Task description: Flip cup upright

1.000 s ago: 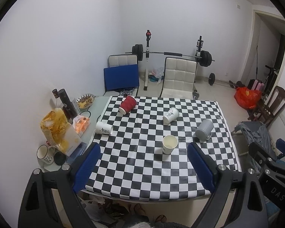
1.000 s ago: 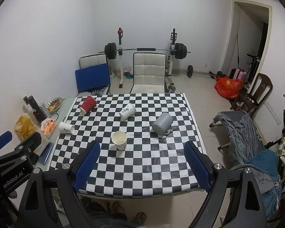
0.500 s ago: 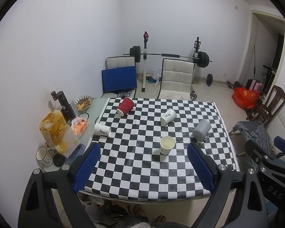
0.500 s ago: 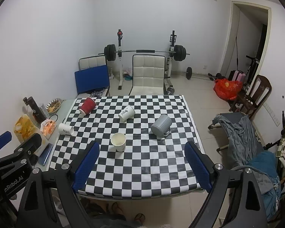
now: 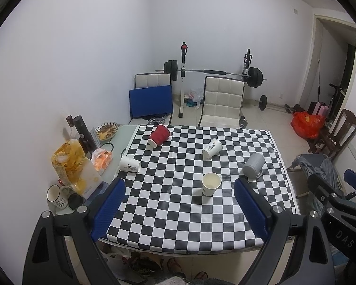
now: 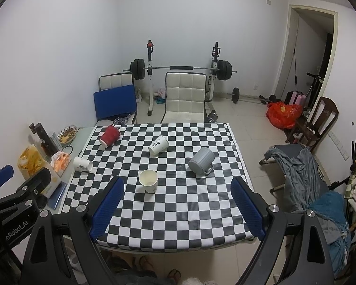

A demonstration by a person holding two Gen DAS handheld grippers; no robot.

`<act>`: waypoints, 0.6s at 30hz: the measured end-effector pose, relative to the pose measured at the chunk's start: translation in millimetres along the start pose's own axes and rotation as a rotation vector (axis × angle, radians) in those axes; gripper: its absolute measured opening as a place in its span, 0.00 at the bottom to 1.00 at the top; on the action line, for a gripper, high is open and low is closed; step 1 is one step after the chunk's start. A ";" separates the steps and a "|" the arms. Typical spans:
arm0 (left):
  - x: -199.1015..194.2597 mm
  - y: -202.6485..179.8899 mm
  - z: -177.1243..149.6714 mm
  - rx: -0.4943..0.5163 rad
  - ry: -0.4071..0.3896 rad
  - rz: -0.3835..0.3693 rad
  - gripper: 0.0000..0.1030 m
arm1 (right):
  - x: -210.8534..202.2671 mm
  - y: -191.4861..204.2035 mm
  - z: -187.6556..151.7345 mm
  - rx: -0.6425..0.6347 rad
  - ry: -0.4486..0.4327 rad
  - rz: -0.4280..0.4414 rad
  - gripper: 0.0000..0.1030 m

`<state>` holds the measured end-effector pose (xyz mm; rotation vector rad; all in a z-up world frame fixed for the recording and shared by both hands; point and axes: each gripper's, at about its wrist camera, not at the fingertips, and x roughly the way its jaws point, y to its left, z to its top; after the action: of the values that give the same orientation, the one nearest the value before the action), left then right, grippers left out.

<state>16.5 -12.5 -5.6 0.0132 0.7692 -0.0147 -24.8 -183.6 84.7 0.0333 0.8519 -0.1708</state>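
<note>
So the biggest thing here is the bench with the black-and-white checkered cloth [image 5: 178, 213], filling the middle of both frames. Behind it, toward the top of the frame, there's a white padded chair [image 5: 222, 102] and a barbell on a white rack [image 6: 178, 67] against the wall.

Left gripper [image 5: 179, 210] sits at the bottom of its frame, blue-padded fingers [image 5: 109, 204] spread wide apart with nothing between them. Same deal with the right gripper [image 6: 176, 207], fingers [image 6: 248, 210] well apart and holding nothing. Both hang above the near edge of the bench.

Cups next: the grey ribbed mug [image 6: 201, 160] lies on its side right of centre, handle toward the near edge. The red plastic cup [image 5: 159, 135] is tipped over at the far left corner of the cloth. A white printed paper cup [image 5: 212, 148] lies on its side mid-bench, another white printed paper cup [image 5: 130, 164] lies at the left edge. The plain cream paper cup [image 5: 211, 184] stands upright, just below centre.
</note>
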 end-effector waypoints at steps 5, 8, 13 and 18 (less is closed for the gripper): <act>-0.2 1.6 1.7 -0.005 -0.005 0.003 0.91 | -0.5 2.3 1.3 0.000 -0.005 -0.003 0.91; -0.6 3.8 1.9 -0.008 -0.006 0.004 0.91 | -1.2 2.5 0.5 -0.001 -0.005 0.000 0.91; -0.6 4.5 1.7 -0.008 -0.007 0.002 0.91 | -1.3 2.0 1.6 -0.006 -0.006 0.000 0.91; -0.5 7.1 2.8 -0.010 -0.007 0.008 0.91 | -0.5 4.2 4.3 -0.008 -0.009 -0.001 0.92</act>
<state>18.2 -5.4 -3.2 0.0069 0.7626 -0.0038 -21.2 -179.9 87.8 0.0246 0.8433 -0.1679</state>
